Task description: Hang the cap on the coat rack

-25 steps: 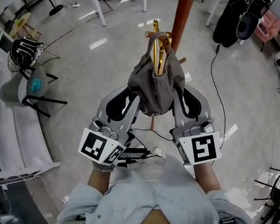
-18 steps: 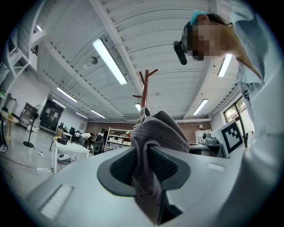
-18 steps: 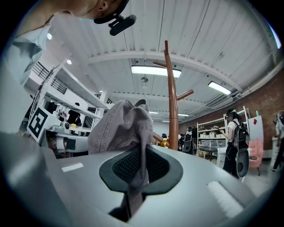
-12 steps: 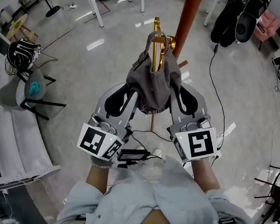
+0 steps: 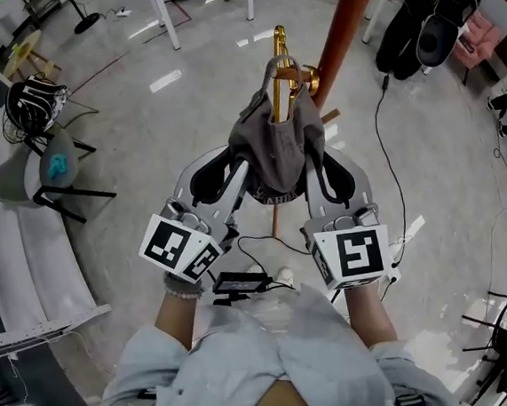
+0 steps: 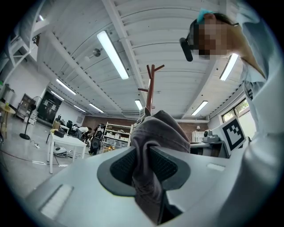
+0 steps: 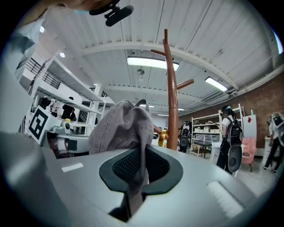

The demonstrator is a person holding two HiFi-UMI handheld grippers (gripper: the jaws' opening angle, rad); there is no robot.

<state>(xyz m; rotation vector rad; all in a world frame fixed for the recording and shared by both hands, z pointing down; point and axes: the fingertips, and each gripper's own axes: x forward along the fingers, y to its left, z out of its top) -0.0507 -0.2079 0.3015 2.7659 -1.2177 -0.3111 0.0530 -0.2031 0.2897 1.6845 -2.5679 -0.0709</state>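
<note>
At the brass hook of the coat rack, the grey cap hangs bunched around the prong, which pokes up through the fabric and stands clear above it; the rack's red-brown pole rises just behind and to the right. Over the last second very little has changed: the cap sits about as deep on the hook as it did, and the small upward drift of everything in the head view looks more like your head tilting than the cap travelling. You still have both sides in hand. Your left gripper is pressed together on a thick fold of the cap, as its own view shows, with the cloth squeezed between the ribbed pads and the pole beyond. Your right gripper is likewise clamped on a thinner fold of the cap, with the brass hook and pole just past it. So the hanging looks nearly done: the cap seems threaded onto the hook, but its weight is still shared with your grippers, and nothing has been let go. Judging from this, what remains is to ease the cloth down until the hook alone carries it, then spread both grippers. Release unevenly and the cap may tip off the prong. Below you lie a shiny floor, a black power adapter, and, well to the left, a grey chair.
</note>
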